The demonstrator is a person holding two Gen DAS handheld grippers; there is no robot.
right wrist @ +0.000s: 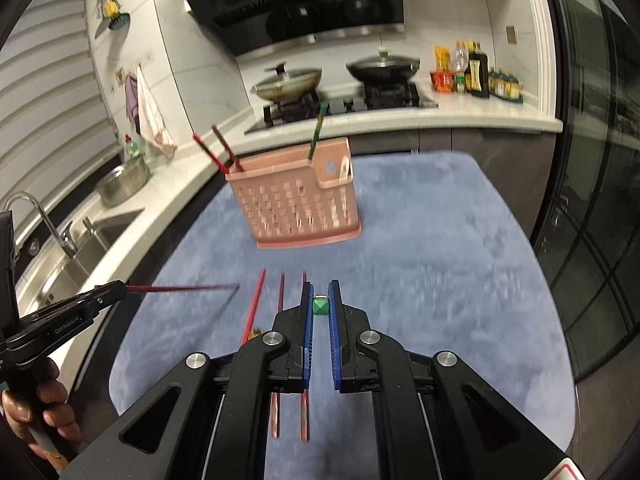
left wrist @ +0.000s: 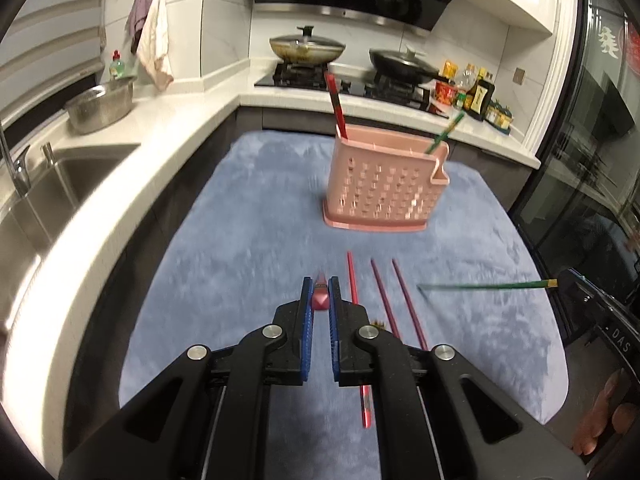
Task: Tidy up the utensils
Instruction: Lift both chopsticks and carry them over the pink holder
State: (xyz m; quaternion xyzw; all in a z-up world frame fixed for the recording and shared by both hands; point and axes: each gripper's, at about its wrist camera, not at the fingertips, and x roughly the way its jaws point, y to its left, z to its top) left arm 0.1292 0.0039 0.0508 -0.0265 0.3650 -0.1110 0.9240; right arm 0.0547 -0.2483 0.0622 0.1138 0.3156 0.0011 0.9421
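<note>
My left gripper (left wrist: 320,286) is shut on a red chopstick (left wrist: 321,300), seen end-on between the blue pads; in the right wrist view this red chopstick (right wrist: 180,288) sticks out sideways from the left gripper (right wrist: 122,289). My right gripper (right wrist: 321,288) is shut on a green chopstick (right wrist: 320,305), which also shows as a green chopstick (left wrist: 480,286) at the right. Both hang above the blue mat (left wrist: 248,240). A pink basket (left wrist: 384,184) stands farther back with red chopsticks (left wrist: 337,108) and a green one (left wrist: 445,132) upright in it. Three loose chopsticks (left wrist: 384,300) lie on the mat.
A white counter (left wrist: 120,184) with a sink (left wrist: 60,184) and a steel bowl (left wrist: 100,108) runs along the left. Behind the mat is a stove (left wrist: 304,78) with two lidded woks, and sauce bottles (left wrist: 476,92) at the right. Dark glass doors (left wrist: 592,160) stand on the right. A hand (right wrist: 44,408) holds the left tool.
</note>
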